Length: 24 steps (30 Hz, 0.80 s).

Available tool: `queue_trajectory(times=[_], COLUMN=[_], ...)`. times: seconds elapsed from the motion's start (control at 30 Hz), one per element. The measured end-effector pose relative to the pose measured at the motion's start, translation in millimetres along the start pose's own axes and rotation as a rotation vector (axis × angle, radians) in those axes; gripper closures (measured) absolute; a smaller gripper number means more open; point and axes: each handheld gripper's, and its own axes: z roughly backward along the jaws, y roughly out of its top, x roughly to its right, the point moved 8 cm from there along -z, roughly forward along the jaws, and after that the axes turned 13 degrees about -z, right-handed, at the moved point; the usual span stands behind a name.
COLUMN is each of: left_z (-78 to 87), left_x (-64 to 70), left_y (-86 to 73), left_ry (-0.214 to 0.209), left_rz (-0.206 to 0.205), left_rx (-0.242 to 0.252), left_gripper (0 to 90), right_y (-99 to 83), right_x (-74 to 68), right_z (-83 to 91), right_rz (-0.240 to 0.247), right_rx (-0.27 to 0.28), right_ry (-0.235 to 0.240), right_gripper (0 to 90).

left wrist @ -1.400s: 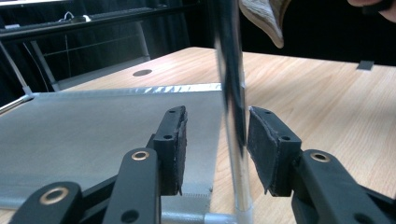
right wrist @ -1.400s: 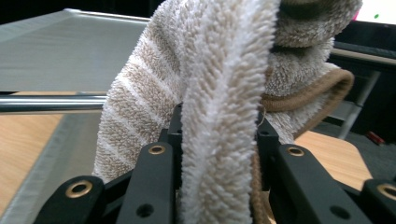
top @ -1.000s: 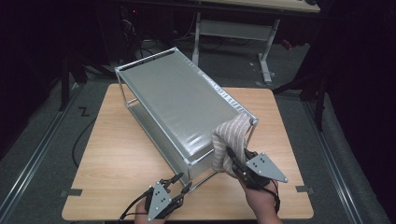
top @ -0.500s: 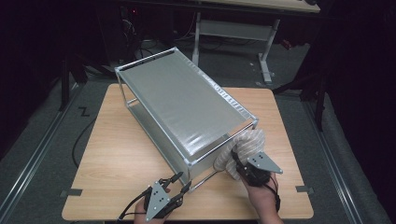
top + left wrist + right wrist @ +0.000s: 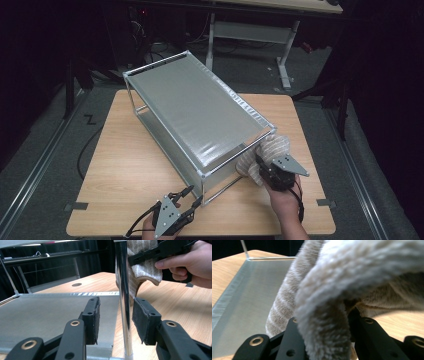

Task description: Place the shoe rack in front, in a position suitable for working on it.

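Dark room all round, a pale wooden table (image 5: 125, 165) in the middle, a second desk frame (image 5: 280, 45) far behind. On the table, set at a slant from far left to near right, a chrome rack (image 5: 200, 117) with grey sheet shelves.

Left gripper (image 5: 187, 196) low at the near edge, just left of the rack's near corner post (image 5: 123, 297), forearm cut off by the bottom of the high view. In the left gripper view, jaws released and spread to either side of that upright post, pads (image 5: 93, 315) clear of the chrome, the lower shelf stretching off to the left behind them.

Right gripper (image 5: 262, 167) at the near right end of the rack, hand (image 5: 285, 197) rising from the bottom edge, wrist bent inward toward the frame. Jaws clenched on a striped beige cloth (image 5: 272, 150), bunched against the rack's near right corner by the top rail. In the right gripper view, cloth (image 5: 352, 290) draped thick over both jaws, tips buried in the pile and impossible to make out; grey shelf off to the left. In the left gripper view, the same cloth (image 5: 142, 267) hanging just behind the post, above the table, with the right hand's fingers (image 5: 180, 262) wrapped round the handle.

Contact between cloth and rail hidden by the folds. Lower shelf mostly covered from above by the upper one.
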Motion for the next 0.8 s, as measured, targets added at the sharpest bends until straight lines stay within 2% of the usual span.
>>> queue_trajectory(times=[0.17,0.33,0.47,0.67,0.8], left_z=[6.5,16.7,17.6,16.1,14.1], left_x=[-7.1,-19.6,-27.6,-28.7,-25.4], left_y=[1.5,-5.7,-9.7,-12.1,-13.1], left_ry=[0.005,0.034,0.055,0.051,0.042], left_rz=[0.001,0.012,0.018,0.031,0.028], left_rx=[-0.004,-0.023,-0.036,-0.040,-0.046], left_gripper=[56.8,56.6,56.6,56.4,56.4], right_y=[-0.7,-5.7,-10.9,-17.4,-22.7], right_x=[-20.4,-51.3,-77.4,-113.3,-130.6], right_z=[3.1,10.0,16.0,24.5,28.4], right_rz=[0.052,0.113,0.169,0.254,0.280], right_rx=[0.004,0.007,0.000,0.002,-0.004], right_ry=[0.042,0.111,0.165,0.252,0.300], right_gripper=[70.2,70.1,70.2,69.8,69.9])
